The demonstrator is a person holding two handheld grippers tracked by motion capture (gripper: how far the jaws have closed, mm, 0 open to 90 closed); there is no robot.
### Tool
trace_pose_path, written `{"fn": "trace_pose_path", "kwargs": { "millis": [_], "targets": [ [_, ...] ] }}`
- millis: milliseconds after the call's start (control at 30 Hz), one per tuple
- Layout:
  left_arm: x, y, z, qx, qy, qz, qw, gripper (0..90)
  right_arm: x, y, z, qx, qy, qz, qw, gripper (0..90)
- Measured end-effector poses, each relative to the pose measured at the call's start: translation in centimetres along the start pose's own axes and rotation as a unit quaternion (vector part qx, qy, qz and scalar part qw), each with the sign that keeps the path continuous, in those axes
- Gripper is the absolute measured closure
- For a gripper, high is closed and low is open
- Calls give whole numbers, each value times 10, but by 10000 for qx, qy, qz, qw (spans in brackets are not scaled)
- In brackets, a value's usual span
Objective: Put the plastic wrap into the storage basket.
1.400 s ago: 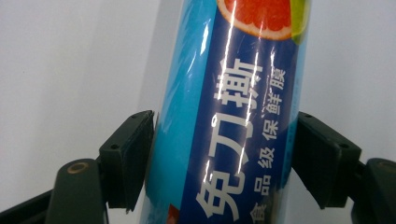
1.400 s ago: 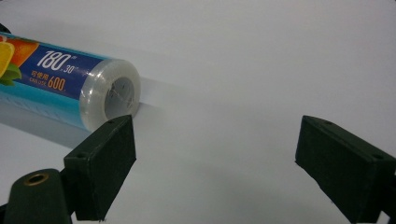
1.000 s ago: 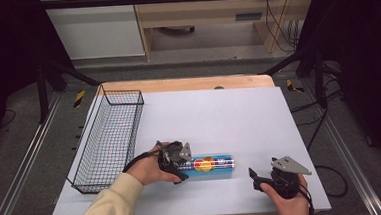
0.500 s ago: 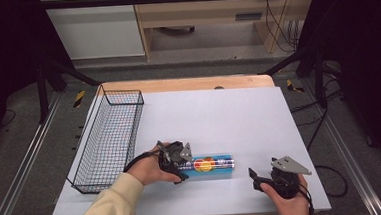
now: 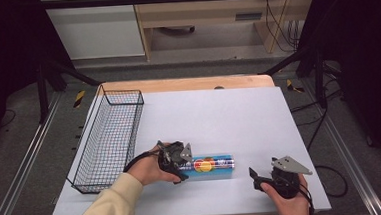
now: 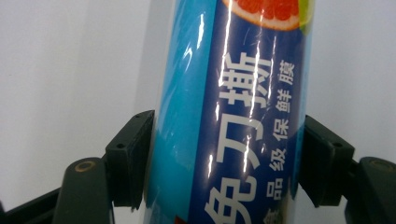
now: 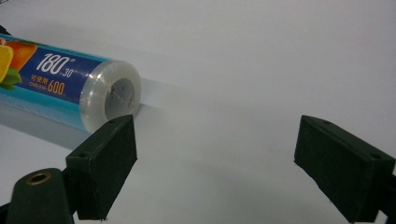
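- High view: a roll [image 5: 212, 165] of cling film lies on its side on the white worktop [image 5: 219, 116], near the front edge and right of the wire basket [image 5: 109, 137]. The left gripper [image 5: 177, 161] is at the roll's left end, with its jaws around it. The right gripper [image 5: 263, 175] sits apart, off the roll's right end, and holds nothing.
- Left gripper view: the roll [image 6: 233, 112] runs up between the two black jaws, and a pad meets its glossy wrapper on each side. The jaws look to be pinching the roll, though how firm the grip is cannot be told. The roll seems to rest on the worktop [image 6: 70, 70].
- Right gripper view: the jaws stand wide apart over bare worktop [image 7: 261, 70]. The roll's capped end [image 7: 114, 95] lies just beyond the left jaw, outside the gap.
- Step in hand, as a judgement: the left gripper is taking hold of the roll, probably to carry it to the basket.
- Next move calls for: a firm squeeze, since the slick round wrapper could slip or turn, and a level lift, because the grip is at one end and the far end may droop. The right gripper could steady the free end.
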State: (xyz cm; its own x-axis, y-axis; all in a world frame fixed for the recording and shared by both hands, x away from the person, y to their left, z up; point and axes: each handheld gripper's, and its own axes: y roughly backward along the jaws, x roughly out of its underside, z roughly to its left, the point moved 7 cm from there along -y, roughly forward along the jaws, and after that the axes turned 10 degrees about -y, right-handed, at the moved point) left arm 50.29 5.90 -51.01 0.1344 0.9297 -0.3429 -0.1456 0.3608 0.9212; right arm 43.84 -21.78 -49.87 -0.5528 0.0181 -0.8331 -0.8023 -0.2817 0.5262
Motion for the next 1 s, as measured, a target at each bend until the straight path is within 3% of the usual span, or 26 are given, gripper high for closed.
{"fn": "trace_pose_path", "kwargs": {
  "millis": [333, 567, 700, 1000],
  "targets": [
    [-2, 1, -6, 92, 161, -126, 9997, 305, 0, 0, 0, 4, 10, -10, 10000, 135],
    [-8, 3, -9, 99, 158, -252, 9995, 311, 0, 0, -1, 8, 14, -10, 10000, 135],
    [-12, 4, -13, 132, 33, -229, 9996, 312, -1, 0, -2, 17, 14, -29, 10000, 135],
    [-29, 17, -21, 26, 85, -529, 9986, 315, -1, 3, -7, 113, -113, -77, 9998, 124]
  ]
}}
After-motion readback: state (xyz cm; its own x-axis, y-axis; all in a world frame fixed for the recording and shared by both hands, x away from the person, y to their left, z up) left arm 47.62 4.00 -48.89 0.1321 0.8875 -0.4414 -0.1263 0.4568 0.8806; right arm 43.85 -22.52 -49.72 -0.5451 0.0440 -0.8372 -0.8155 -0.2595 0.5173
